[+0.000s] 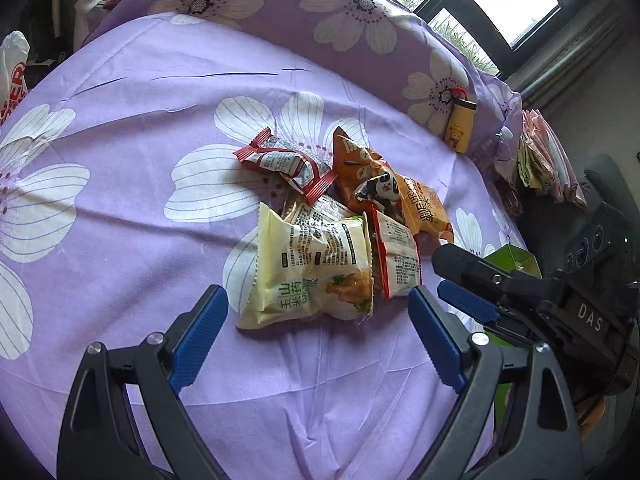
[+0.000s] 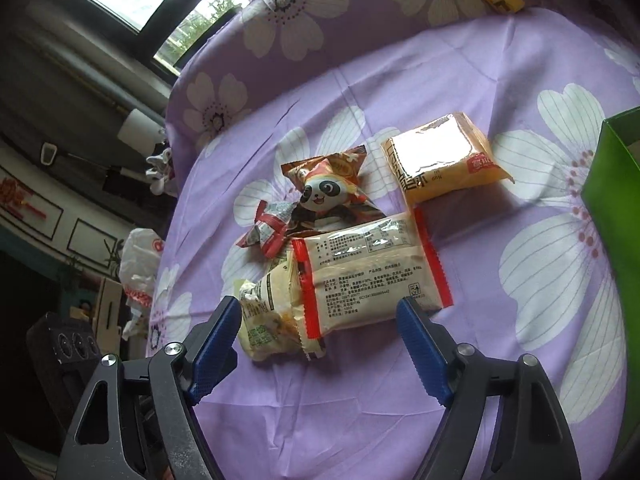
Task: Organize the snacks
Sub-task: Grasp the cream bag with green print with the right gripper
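On the purple flowered bed sheet, left to right in the left wrist view, lie a red-edged crumpled packet, a pale yellow snack bag, a white packet with red ends, a panda packet and an orange packet, heaped together. Left claw gapes wide just short of the yellow bag, holding nothing. Right claw stands open around the near edges of the yellow bag and white packet, gripping neither. A green box stands at far right.
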The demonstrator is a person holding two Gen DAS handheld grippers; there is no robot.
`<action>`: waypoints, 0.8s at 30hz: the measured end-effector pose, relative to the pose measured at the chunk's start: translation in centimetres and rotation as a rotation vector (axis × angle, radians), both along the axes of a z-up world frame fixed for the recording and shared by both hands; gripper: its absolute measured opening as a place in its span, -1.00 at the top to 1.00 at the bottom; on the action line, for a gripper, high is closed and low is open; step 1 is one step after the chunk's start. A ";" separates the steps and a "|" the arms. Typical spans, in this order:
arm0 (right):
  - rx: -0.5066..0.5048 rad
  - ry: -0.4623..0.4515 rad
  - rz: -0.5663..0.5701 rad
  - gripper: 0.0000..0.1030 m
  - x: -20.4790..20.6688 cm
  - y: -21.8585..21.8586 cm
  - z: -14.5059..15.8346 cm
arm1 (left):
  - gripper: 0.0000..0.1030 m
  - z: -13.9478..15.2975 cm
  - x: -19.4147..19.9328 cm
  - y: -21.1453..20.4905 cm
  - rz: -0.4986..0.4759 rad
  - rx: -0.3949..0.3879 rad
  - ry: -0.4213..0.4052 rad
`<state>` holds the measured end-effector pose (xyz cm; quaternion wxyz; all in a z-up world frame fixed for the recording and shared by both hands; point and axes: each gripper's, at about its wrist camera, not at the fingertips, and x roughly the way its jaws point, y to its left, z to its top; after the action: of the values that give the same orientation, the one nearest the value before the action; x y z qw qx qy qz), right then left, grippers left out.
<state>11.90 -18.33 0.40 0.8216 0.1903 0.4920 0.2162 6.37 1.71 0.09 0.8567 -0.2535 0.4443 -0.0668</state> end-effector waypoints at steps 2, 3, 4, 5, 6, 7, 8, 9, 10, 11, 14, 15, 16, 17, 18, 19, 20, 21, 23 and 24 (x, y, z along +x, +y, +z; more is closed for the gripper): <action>0.002 0.003 0.015 -0.43 -0.1 0.4 -0.1 | -0.78 -0.2 0.1 0.5 0.019 -0.004 0.012; 0.005 0.004 0.024 -0.33 -0.1 0.6 -0.1 | -0.77 -0.3 0.1 0.7 0.028 -0.010 0.016; 0.008 0.005 0.035 -0.25 -0.1 0.8 -0.1 | -0.77 -0.4 0.1 1.0 0.034 -0.017 0.021; 0.017 0.003 0.048 -0.22 -0.1 1.0 -0.1 | -0.77 -0.6 0.2 1.2 0.035 -0.023 0.026; 0.027 0.002 0.061 -0.19 -0.1 1.3 -0.1 | -0.76 -0.8 0.2 1.4 0.038 -0.030 0.032; 0.039 0.003 0.071 -0.19 0.0 1.5 -0.1 | -0.75 -0.9 0.3 1.5 0.042 -0.035 0.038; 0.054 0.007 0.083 -0.18 0.1 1.8 -0.3 | -0.75 -1.1 0.4 1.6 0.047 -0.038 0.044; 0.069 0.014 0.097 -0.18 0.3 2.1 -0.4 | -0.75 -1.3 0.5 1.7 0.050 -0.040 0.049; 0.082 0.025 0.108 -0.18 0.5 2.4 -0.7 | -0.75 -1.4 0.6 1.7 0.049 -0.039 0.054; 0.089 0.039 0.115 -0.17 0.8 2.7 -1.0 | -0.75 -1.6 0.7 1.7 0.046 -0.037 0.060; 0.095 0.080 0.126 -0.17 1.4 3.5 -2.0 | -0.73 -2.2 1.2 1.5 0.029 -0.049 0.081; 0.088 0.090 0.124 -0.16 1.6 3.7 -2.3 | -0.71 -2.5 1.3 1.5 0.018 -0.059 0.095; 0.077 0.095 0.123 -0.16 1.8 3.9 -2.5 | -0.70 -2.6 1.4 1.4 0.015 -0.060 0.099; 0.070 0.097 0.122 -0.16 1.9 4.1 -2.7 | -0.69 -2.5 1.4 1.4 0.017 -0.055 0.092; 0.071 0.095 0.123 -0.16 2.1 4.2 -2.8 | -0.67 -2.4 1.4 1.4 0.014 -0.048 0.086; 0.074 0.092 0.124 -0.16 2.1 4.3 -2.8 | -0.62 -2.5 1.3 1.3 0.007 -0.043 0.086; 0.078 0.091 0.124 -0.16 2.2 4.3 -2.8 | -0.59 -2.5 1.4 1.2 0.002 -0.038 0.085; 0.083 0.092 0.125 -0.16 2.3 4.3 -2.8 | -0.48 -2.5 1.4 1.1 -0.003 -0.034 0.084; 0.088 0.094 0.129 -0.16 2.5 4.4 -3.0 | -0.37 -2.7 1.5 0.9 -0.009 -0.018 0.087; 0.089 0.093 0.131 -0.16 2.5 4.5 -3.1 | -0.32 -2.7 1.5 0.7 -0.013 -0.007 0.083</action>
<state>14.42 -13.82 -2.69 0.7725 0.2039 0.5310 0.2824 7.91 2.38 -2.58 0.8361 -0.2562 0.4808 -0.0634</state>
